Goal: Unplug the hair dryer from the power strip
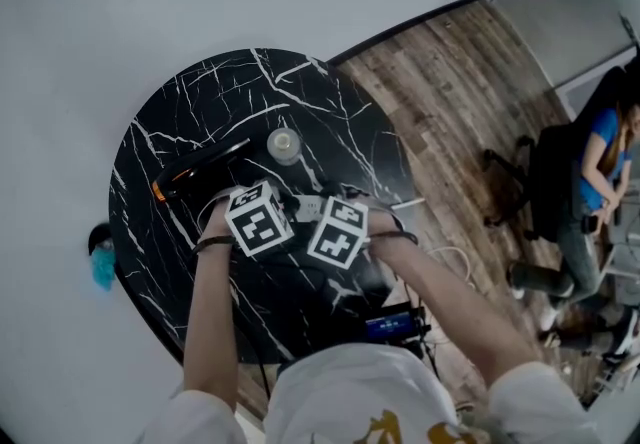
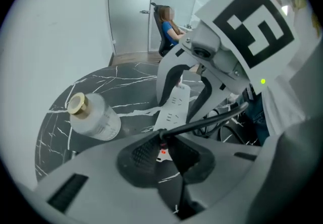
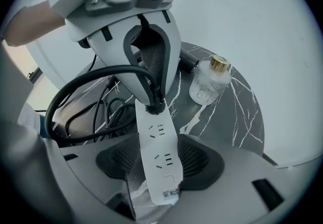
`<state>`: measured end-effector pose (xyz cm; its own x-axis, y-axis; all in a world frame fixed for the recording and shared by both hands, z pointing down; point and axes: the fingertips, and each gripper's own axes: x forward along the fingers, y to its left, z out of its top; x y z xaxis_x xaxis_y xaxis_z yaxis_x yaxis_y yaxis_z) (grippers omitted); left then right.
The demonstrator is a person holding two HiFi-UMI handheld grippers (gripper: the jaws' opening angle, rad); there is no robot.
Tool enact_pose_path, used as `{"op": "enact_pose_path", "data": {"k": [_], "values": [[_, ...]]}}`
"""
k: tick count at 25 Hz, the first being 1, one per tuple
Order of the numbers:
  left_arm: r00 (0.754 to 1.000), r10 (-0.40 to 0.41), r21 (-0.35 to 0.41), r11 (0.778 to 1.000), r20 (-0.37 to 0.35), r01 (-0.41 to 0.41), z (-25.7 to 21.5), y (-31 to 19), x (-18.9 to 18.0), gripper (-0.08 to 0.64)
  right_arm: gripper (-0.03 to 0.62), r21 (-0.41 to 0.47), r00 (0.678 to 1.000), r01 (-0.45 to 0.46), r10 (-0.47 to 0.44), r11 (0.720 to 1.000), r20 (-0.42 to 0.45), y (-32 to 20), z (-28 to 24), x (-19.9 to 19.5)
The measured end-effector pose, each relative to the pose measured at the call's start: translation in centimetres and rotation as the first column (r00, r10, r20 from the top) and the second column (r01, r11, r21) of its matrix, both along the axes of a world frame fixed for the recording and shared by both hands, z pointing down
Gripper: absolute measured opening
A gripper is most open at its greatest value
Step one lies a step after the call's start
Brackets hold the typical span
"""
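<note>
On the black marble table (image 1: pixel 190 112) a white power strip (image 3: pixel 157 142) lies between my two grippers. My right gripper (image 3: pixel 159 161) is shut on the strip's near end, one pad against each long side. A black plug (image 3: pixel 154 104) sits in the strip's far end, and its black cable (image 3: pixel 91 79) loops off to the left. In the left gripper view my left gripper (image 2: pixel 162 143) is shut on that plug, with the power strip (image 2: pixel 174 107) beyond it. The black and orange hair dryer (image 1: pixel 195 172) lies at the table's left, just past my left hand.
A clear bottle with a gold cap (image 1: pixel 284 145) stands on the table just beyond the grippers. Loose black cables (image 3: pixel 101 112) are coiled beside the strip. Off the table lies wooden floor (image 1: pixel 450 92), where a person sits on an office chair (image 1: pixel 550 182) at the right.
</note>
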<state>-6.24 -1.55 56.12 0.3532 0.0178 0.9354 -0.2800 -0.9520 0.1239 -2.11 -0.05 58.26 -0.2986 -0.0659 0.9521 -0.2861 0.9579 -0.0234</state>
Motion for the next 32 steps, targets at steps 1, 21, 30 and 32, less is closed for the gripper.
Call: {"op": "enact_pose_path", "data": {"k": [1, 21, 30, 32], "values": [[1.000, 0.016, 0.021, 1.000, 0.023, -0.017, -0.02, 0.06, -0.04, 0.048, 0.233, 0.001, 1.000, -0.002, 0.002, 1.000, 0.002, -0.01, 0.00, -0.07], [1.000, 0.005, 0.009, 1.000, 0.025, -0.005, 0.01, 0.32, -0.27, 0.049, 0.236, 0.005, 1.000, -0.004, 0.004, 1.000, 0.003, 0.00, 0.00, -0.22], [1.000, -0.015, -0.015, 1.000, 0.008, 0.015, -0.09, 0.19, -0.27, 0.049, 0.236, 0.004, 1.000, -0.004, 0.004, 1.000, 0.014, 0.04, -0.04, -0.13], [1.000, -0.008, -0.024, 1.000, -0.011, 0.008, -0.48, -0.20, 0.00, 0.049, 0.236, 0.003, 1.000, -0.008, 0.008, 1.000, 0.013, 0.02, -0.04, 0.00]]}}
